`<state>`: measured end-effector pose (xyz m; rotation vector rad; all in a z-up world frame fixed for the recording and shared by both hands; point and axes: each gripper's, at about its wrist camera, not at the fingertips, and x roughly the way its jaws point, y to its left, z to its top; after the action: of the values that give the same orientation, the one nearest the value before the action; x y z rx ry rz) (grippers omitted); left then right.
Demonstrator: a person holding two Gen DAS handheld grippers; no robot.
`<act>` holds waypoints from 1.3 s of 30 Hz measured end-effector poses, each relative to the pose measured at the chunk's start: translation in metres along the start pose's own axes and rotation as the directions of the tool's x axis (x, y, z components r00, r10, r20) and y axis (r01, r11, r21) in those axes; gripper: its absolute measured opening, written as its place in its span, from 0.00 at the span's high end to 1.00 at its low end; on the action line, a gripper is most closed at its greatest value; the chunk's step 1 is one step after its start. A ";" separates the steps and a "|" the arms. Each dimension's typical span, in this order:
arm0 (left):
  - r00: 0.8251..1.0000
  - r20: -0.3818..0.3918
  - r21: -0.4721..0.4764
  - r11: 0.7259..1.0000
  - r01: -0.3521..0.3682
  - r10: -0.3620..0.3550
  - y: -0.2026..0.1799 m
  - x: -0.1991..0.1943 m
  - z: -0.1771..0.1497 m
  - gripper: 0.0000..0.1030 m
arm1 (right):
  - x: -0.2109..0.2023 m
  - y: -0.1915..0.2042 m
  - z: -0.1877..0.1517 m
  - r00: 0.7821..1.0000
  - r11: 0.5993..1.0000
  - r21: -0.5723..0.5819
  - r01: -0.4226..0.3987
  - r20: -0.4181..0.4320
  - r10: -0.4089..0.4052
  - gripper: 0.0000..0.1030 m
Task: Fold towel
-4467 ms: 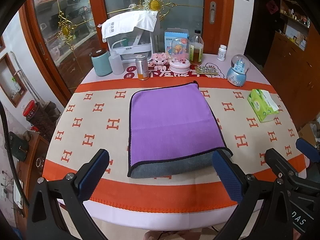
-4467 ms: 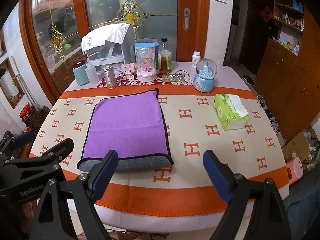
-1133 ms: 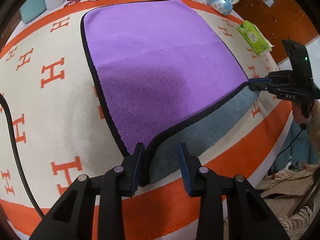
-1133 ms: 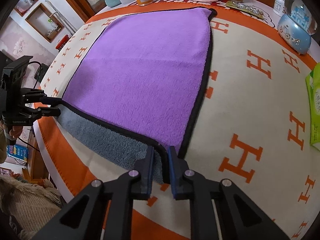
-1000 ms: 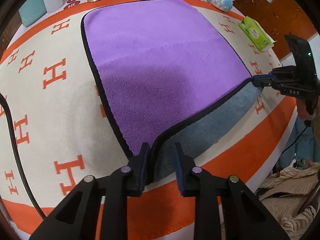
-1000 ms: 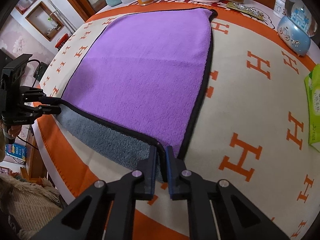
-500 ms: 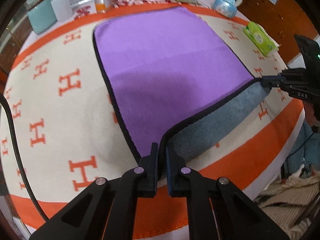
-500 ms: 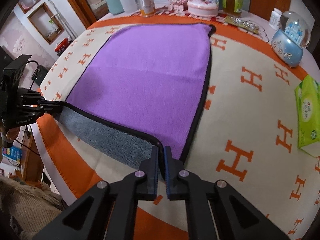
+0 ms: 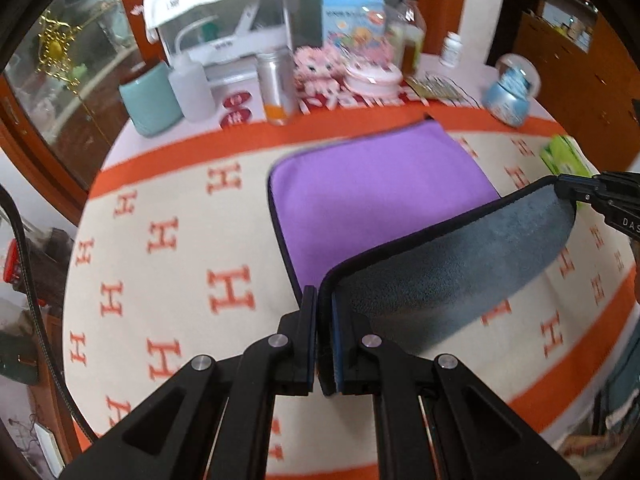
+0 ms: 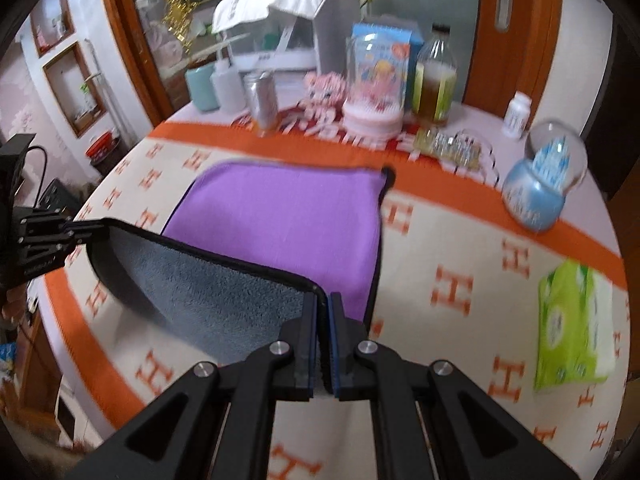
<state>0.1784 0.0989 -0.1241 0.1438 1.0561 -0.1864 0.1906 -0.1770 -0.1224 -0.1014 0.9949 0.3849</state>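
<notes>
A towel, purple on top (image 9: 372, 188) and grey underneath (image 9: 452, 276), lies on the round table. Its near edge is lifted off the cloth and hangs between both grippers, grey side toward me. My left gripper (image 9: 324, 296) is shut on the towel's near left corner. My right gripper (image 10: 325, 300) is shut on the near right corner. The towel also shows in the right wrist view (image 10: 288, 216). The right gripper shows at the right of the left wrist view (image 9: 560, 188); the left gripper shows at the left of the right wrist view (image 10: 100, 226).
The tablecloth (image 9: 160, 264) is cream with orange H marks and an orange border. Bottles, a can (image 9: 276, 88), a teal cup (image 9: 150, 100), a snow globe (image 10: 540, 184) and toys stand along the far edge. A green tissue pack (image 10: 572, 324) lies to the right.
Both grippers closed on the towel's near corners and then rose, lifting the near edge off the table and showing the grey underside. Both views now tilt up toward the far side.
</notes>
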 end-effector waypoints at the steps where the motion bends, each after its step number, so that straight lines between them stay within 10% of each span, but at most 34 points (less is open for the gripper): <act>1: 1.000 0.007 -0.003 1.000 -0.008 0.008 0.001 0.002 0.005 0.95 | 0.003 -0.001 0.006 1.000 1.000 0.003 0.008 0.010 -0.008 0.95; 15: 0.992 0.060 -0.097 0.990 -0.101 0.108 0.030 0.071 0.087 0.95 | 0.087 -0.024 0.087 0.991 0.991 0.057 0.120 0.059 -0.123 0.95; 33: 0.990 -0.036 -0.151 0.979 -0.137 0.133 0.045 0.155 0.109 0.93 | 0.166 -0.032 0.109 0.981 0.979 0.057 0.195 -0.007 -0.195 0.95; 36: 0.988 -0.040 -0.157 0.975 -0.157 0.152 0.045 0.158 0.109 0.86 | 0.169 -0.030 0.108 0.974 0.973 0.050 0.225 -0.014 -0.224 0.87; 39: 0.983 -0.043 -0.183 0.966 -0.182 0.177 0.050 0.157 0.108 0.50 | 0.166 -0.031 0.108 0.970 0.968 0.064 0.243 -0.006 -0.243 0.71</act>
<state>0.3568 0.1124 -0.2076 0.0718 1.0755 0.0787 0.3680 -0.1330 -0.2048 -0.1627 0.9789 0.1284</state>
